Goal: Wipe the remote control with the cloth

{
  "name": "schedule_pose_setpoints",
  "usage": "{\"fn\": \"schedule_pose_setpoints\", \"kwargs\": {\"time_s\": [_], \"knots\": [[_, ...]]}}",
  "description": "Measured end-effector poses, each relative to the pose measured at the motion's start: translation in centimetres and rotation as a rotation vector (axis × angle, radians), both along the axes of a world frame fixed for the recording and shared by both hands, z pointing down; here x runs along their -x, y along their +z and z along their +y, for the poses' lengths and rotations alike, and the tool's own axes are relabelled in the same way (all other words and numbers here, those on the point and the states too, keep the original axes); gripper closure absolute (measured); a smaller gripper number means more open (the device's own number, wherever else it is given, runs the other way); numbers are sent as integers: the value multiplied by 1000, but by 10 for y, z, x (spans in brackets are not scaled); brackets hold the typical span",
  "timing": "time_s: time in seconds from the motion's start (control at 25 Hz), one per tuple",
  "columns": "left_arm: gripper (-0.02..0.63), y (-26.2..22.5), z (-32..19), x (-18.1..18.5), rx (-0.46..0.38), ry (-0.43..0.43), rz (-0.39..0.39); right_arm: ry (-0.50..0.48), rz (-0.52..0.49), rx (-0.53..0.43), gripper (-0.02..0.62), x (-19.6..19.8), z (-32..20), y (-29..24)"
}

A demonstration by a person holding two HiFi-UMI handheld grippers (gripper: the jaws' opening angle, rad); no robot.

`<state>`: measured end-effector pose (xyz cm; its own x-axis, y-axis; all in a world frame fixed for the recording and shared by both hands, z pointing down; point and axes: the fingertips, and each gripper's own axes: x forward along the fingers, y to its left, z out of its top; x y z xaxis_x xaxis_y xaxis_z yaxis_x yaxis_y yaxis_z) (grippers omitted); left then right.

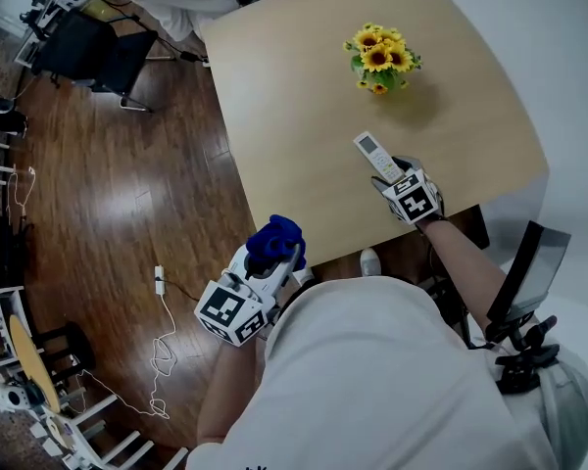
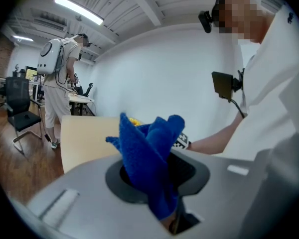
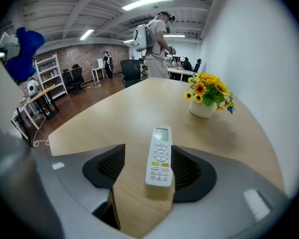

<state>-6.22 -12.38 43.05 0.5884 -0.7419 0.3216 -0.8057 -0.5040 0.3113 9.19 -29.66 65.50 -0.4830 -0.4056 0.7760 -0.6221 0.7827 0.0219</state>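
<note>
A white remote control (image 1: 377,155) lies on the light wooden table (image 1: 304,86), near its front edge. My right gripper (image 1: 392,176) is at its near end. In the right gripper view the remote control (image 3: 159,157) lies between the jaws of the open right gripper (image 3: 149,166), close against the right pad, with a wide gap to the left pad. My left gripper (image 1: 274,253) hangs off the table's front left corner, over the floor, shut on a bunched blue cloth (image 1: 274,240). The cloth (image 2: 149,153) sticks up out of the left gripper (image 2: 157,176).
A small pot of yellow flowers (image 1: 380,59) stands behind the remote; the flowers (image 3: 208,96) are ahead to the right. Wooden floor with a white cable (image 1: 162,351) lies left of the table. A black chair (image 1: 98,52) and a person with a backpack (image 2: 57,83) are further off.
</note>
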Motion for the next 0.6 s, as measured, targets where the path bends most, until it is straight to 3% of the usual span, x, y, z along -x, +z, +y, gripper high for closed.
{"fn": "schedule_pose_setpoints", "kwargs": {"time_s": [0.36,0.6], "knots": [[495,8,1,27,49,-35,-4,38,111,60,304,7,-37,50],[495,10,-5,40,51,-54,-5,94,49,141,324,-2,-39,72]]}}
